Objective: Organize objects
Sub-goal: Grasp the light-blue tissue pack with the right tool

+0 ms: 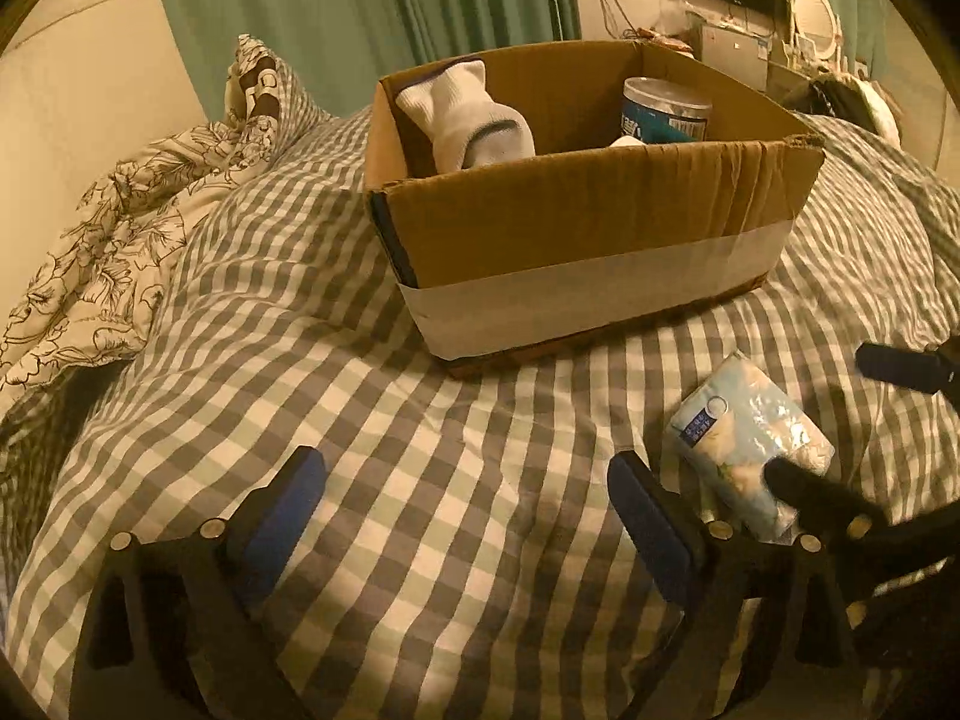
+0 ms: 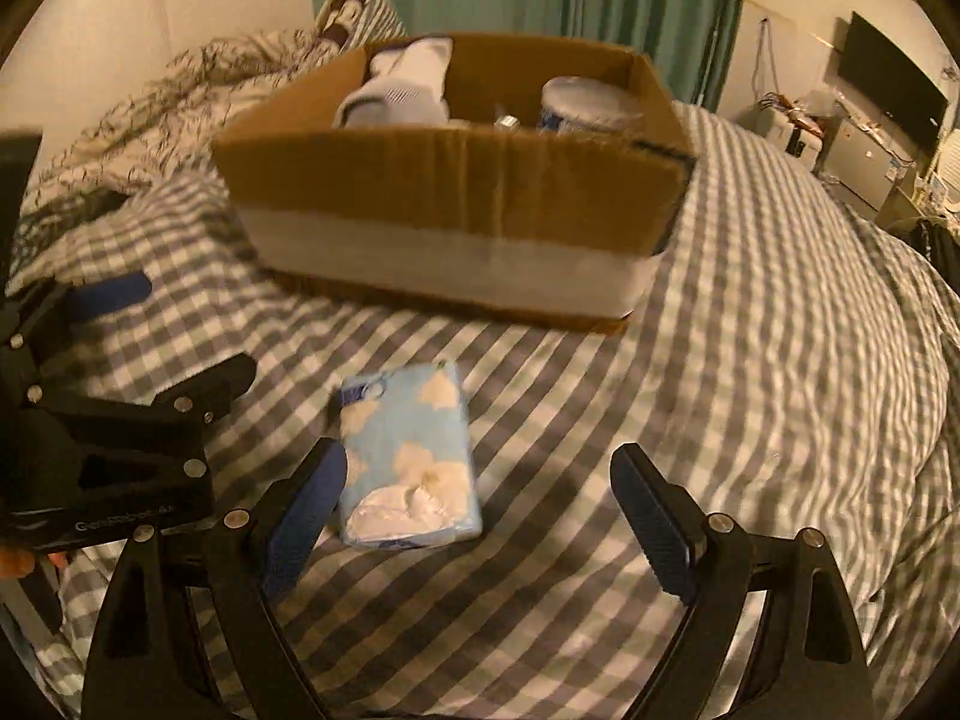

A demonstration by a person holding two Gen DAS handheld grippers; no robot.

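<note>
A pale blue tissue pack [image 2: 411, 456] with white clouds lies flat on the checked bedcover, just ahead of my open right gripper [image 2: 477, 501] and nearer its left finger. It also shows in the left wrist view [image 1: 747, 450], right of my open, empty left gripper [image 1: 468, 501]. Beyond stands an open cardboard box [image 1: 576, 222] with a white tape band, also in the right wrist view [image 2: 456, 192]. It holds white socks [image 1: 468, 114] and a blue-labelled tub [image 1: 663, 111]. The left gripper's body [image 2: 108, 438] appears at the left of the right wrist view.
The grey-and-white checked bedcover [image 1: 420, 510] is soft and wrinkled. A floral quilt [image 1: 114, 228] is bunched at the left. Green curtains [image 1: 372, 6] hang behind the bed. A desk with a monitor [image 2: 888, 90] stands at the far right.
</note>
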